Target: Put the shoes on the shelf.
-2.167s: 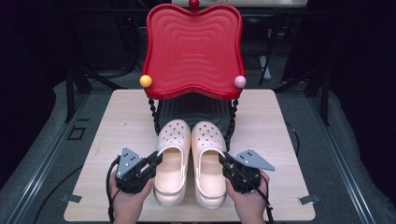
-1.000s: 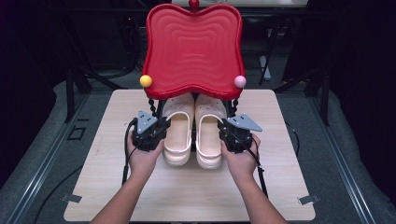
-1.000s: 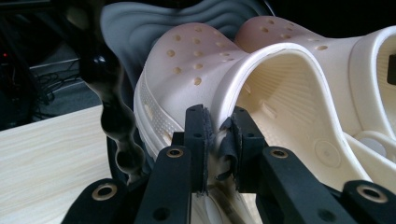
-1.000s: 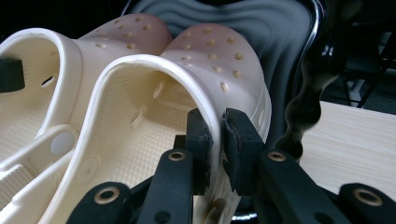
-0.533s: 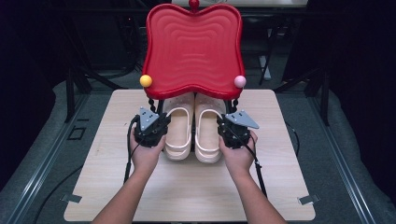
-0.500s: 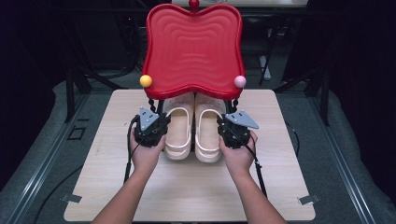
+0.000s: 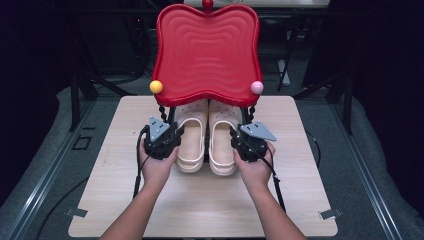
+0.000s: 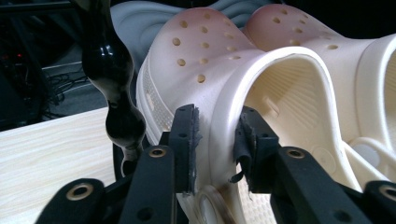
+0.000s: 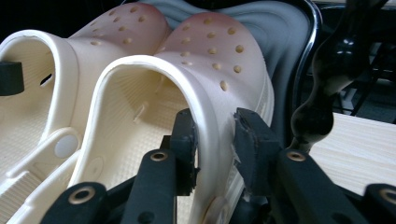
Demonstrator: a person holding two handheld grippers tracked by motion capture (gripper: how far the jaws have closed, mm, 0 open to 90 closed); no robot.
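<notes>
The high view looks forward and down over the whole table (image 7: pixel 200 210). Each gripper view sits very close, looking along its jaws; both share the clogs (image 8: pixel 261 88) and a black post (image 9: pixel 322 84).

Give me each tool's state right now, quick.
Left tool: shut on the left clog, pinching its outer side wall.
Right tool: shut on the right clog, pinching its outer side wall.

The red tray (image 7: pixel 207 50) hides both clogs' toes (high view).
</notes>
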